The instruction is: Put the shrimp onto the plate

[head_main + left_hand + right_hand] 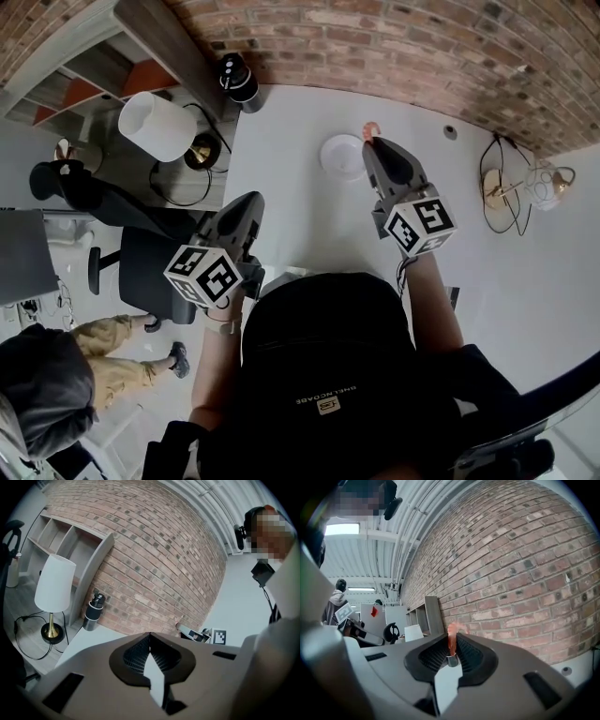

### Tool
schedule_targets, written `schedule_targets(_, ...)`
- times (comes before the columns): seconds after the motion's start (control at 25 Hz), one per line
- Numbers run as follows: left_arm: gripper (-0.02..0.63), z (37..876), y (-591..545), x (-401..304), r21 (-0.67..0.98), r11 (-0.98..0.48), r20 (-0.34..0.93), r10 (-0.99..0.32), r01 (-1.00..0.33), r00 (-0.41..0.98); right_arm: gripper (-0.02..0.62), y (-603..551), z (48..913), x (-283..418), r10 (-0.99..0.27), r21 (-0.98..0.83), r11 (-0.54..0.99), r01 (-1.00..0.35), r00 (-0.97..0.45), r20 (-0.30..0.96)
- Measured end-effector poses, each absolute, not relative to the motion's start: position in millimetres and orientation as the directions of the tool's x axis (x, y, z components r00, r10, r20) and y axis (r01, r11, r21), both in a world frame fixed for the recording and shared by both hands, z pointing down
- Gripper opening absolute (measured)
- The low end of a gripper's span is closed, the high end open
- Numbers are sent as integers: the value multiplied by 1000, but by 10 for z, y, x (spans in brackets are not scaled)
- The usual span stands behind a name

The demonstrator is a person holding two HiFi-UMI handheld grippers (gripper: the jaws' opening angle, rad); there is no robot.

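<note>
Right gripper (pixel 451 654): jaws drawn narrow onto the small translucent pink-orange shrimp (pixel 452 637); it is pinched across the lower body, and the curled end stands up above the jaw tips. In the head view the shrimp (pixel 371 130) sits at the right gripper's (pixel 373 143) tip, just beside the right rim of the round white plate (pixel 336 157) on the white table (pixel 291 178); it looks lifted off the table, but its height cannot be read.

Left gripper (pixel 150 638): jaws together, nothing between them; in the head view it (pixel 253 201) hangs near the table's left edge, well apart from the plate.

Handling, as a judgement: the shrimp looks light, soft and glossy, so probably slippery; the mid-body pinch seems right, since the thin curled tail would likely bend or slide out; moderate squeeze only.

Step in hand, judged: carry; the shrimp is not yet over the plate's middle. Next move calls for a short shift left, then lowering before release, because a light piece may cling to a pad or bounce off the rim.
</note>
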State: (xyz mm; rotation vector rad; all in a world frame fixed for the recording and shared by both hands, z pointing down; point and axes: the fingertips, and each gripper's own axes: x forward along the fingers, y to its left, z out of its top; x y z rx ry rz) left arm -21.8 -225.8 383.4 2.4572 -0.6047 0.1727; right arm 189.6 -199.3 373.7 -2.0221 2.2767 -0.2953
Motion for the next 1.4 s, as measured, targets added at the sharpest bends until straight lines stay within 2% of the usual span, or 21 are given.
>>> schedule_targets(0.6, 3, 3961, -2158, -205, 519, -631, 312, -488, -577, 815, 52, -2322, 4152, 2036, -958, -253, 208, -945, -249, 141)
schedule_targets(1.4, 3, 4250, -2055, -612, 526, -437, 389, -639, -730, 663, 52, -2886, 5519, 2030, -847, -313, 213, -926, -335, 413)
